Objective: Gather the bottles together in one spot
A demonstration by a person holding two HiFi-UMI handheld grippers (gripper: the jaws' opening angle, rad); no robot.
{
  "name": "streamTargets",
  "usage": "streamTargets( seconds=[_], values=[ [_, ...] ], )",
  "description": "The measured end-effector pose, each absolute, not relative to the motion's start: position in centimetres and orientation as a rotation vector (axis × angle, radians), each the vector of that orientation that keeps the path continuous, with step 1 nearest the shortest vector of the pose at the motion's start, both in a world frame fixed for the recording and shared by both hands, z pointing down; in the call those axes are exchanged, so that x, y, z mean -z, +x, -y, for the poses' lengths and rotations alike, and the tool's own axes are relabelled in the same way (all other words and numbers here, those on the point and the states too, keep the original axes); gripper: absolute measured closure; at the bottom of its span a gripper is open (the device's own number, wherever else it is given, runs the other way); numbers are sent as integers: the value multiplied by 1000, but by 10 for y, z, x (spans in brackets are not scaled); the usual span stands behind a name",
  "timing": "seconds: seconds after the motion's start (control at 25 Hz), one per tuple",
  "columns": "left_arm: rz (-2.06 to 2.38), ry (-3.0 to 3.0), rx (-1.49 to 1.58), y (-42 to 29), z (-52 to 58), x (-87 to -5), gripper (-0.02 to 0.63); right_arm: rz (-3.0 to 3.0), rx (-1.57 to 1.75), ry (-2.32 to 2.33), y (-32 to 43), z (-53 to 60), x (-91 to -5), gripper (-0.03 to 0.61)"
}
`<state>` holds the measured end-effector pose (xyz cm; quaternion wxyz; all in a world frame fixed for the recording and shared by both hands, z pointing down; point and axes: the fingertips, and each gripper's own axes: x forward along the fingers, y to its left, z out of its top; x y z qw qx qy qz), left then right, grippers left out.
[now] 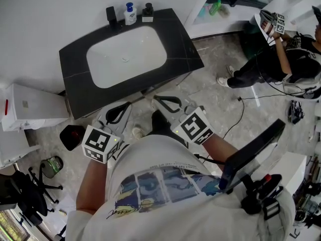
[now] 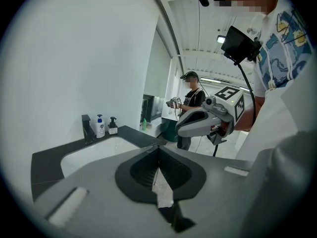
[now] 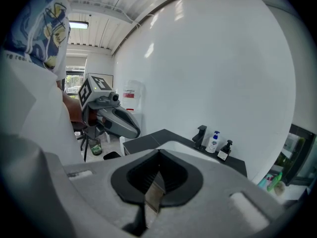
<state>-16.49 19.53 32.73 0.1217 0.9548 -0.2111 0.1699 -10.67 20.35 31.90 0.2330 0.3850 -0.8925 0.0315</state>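
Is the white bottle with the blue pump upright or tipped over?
Upright: the white bottle stands on its base on the black counter behind the basin, pump pointing up.

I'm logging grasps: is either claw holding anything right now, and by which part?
Nothing is held. The left claw and the right claw are both shut and empty; the bottles stand on the counter.

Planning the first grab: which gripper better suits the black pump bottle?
Right, slightly: right gripper is on the side of the black pump bottle; left gripper faces the white bottle. Both shut, empty.
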Motion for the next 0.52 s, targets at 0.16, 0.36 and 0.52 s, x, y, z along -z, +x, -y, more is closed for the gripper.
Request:
streamTargets(
  seconds=[0.16, 0.36, 0.52],
  values=[
    [593, 2791, -497, -162, -194, -327, 612, 2442, -89, 1072, -105, -203, -319, 581],
    [575, 2790, -503, -160, -192, -329, 612, 2435, -104, 1080, -104, -203, -322, 581],
    [577, 2790, -507, -162, -190, -330, 612, 2436, -99, 1079, -106, -201, -322, 581]
  ],
)
